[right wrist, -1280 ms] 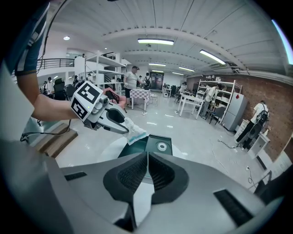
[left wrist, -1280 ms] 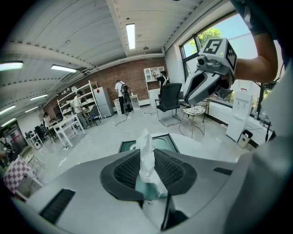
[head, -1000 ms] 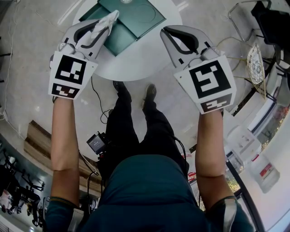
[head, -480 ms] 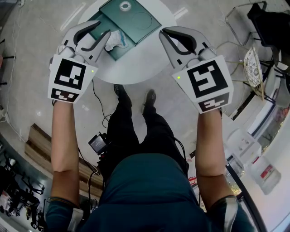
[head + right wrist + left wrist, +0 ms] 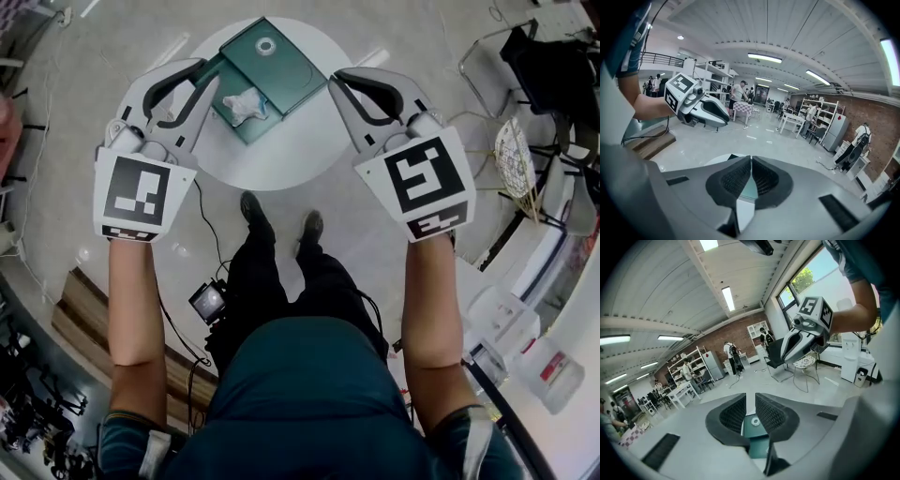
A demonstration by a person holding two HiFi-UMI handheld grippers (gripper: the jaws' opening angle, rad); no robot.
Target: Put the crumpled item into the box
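A dark green box lies open on the round white table, with a white ring on its far half. The crumpled white item rests in the box's near half, free of both grippers. My left gripper hovers just left of the box; its jaws are closing with nothing between them. Through their gap the left gripper view shows the box. My right gripper hangs right of the box with its pads together and empty, also seen in its own view.
My legs and shoes stand at the table's near edge. A wire chair and white cabinets are at the right. A wooden platform and a floor cable are at the left. Shelves, tables and people fill the far room.
The left gripper held the crumpled item over the box, let it drop in, then drew back to the left. The right gripper barely moved.
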